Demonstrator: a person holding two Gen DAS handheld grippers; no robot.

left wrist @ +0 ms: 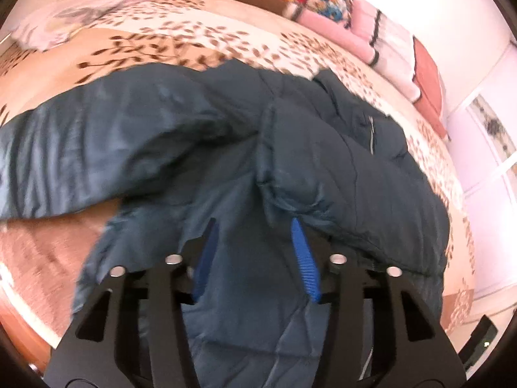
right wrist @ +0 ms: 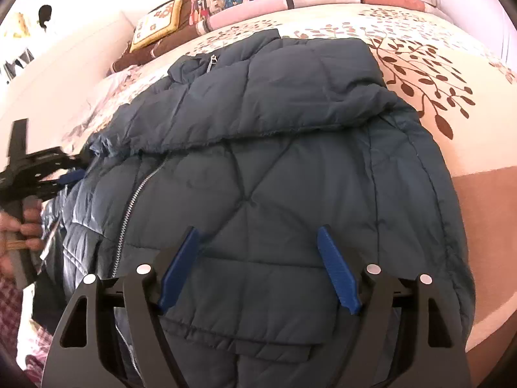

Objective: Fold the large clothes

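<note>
Both tongs, left [left wrist: 255,223] and right [right wrist: 258,231], gape empty over the dark blue padded jacket [right wrist: 274,177] on the leaf-patterned bedspread [right wrist: 436,74]

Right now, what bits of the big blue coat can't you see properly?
- Left wrist view: the jacket sleeve end runs off the left edge; the fabric is motion-blurred.
- Right wrist view: the jacket's bottom hem sits behind the right tongs.
- Right wrist view: the left tongs are small, blurred, and partly behind fabric.
</note>
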